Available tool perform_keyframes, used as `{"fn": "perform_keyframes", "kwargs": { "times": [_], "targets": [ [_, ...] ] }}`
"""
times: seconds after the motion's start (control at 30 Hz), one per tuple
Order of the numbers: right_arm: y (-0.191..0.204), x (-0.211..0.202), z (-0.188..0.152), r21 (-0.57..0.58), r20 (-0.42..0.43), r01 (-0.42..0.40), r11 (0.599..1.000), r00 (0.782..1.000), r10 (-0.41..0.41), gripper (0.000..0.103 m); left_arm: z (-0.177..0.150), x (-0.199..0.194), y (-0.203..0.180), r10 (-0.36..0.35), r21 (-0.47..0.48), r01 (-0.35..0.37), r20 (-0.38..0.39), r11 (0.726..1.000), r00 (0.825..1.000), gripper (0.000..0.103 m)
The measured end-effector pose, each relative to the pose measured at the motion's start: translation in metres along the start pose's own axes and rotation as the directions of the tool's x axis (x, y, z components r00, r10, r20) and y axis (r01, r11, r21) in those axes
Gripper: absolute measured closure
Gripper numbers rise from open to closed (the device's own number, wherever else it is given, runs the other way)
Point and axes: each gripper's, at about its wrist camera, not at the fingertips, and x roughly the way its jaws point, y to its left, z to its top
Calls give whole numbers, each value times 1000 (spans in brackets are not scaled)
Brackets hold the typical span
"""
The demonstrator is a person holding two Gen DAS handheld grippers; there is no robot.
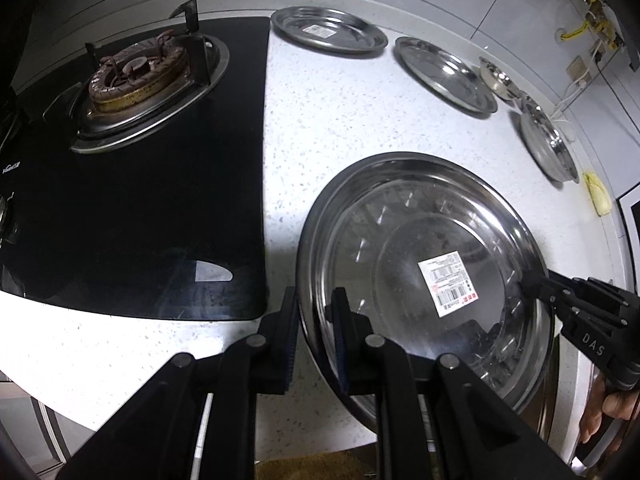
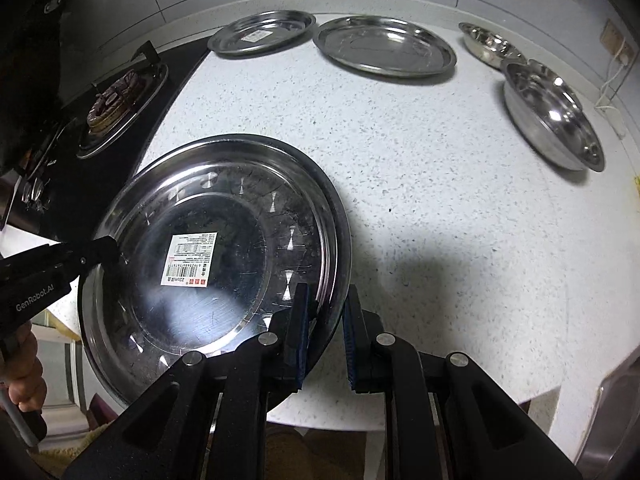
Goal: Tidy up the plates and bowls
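My two tongs, left gripper (image 1: 316, 336) and right gripper (image 2: 326, 340), pinch the big plate (image 2: 208, 240) at the counter's (image 2: 440, 220) near edge, while four dishes wait unstacked along the back.

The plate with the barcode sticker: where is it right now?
The stickered plate is in the near foreground of both wrist views, beside the black stove, its rim clamped by the left gripper and right gripper.

Labelled steel plate (image 2: 208, 256) tilted, overhanging counter edge; four steel dishes (image 2: 384, 46) behind.
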Motion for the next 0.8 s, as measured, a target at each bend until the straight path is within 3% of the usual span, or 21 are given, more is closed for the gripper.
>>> {"fn": "perform_keyframes", "kwargs": {
  "times": [0.17, 0.5, 0.8],
  "targets": [
    [-3, 6, 1, -41, -18, -36, 999, 999, 35, 89, -2, 10, -2, 31, -25, -32, -28, 999, 999, 88],
    [-10, 14, 4, -113, -47, -109, 988, 993, 104, 89, 2, 8, -4, 71, -85, -72, -8, 994, 997, 88],
    [-19, 21, 6, -112, -64, -142, 984, 989, 136, 89, 8, 9, -7, 67, -112, -69, -16, 991, 998, 88]
  ]
}}
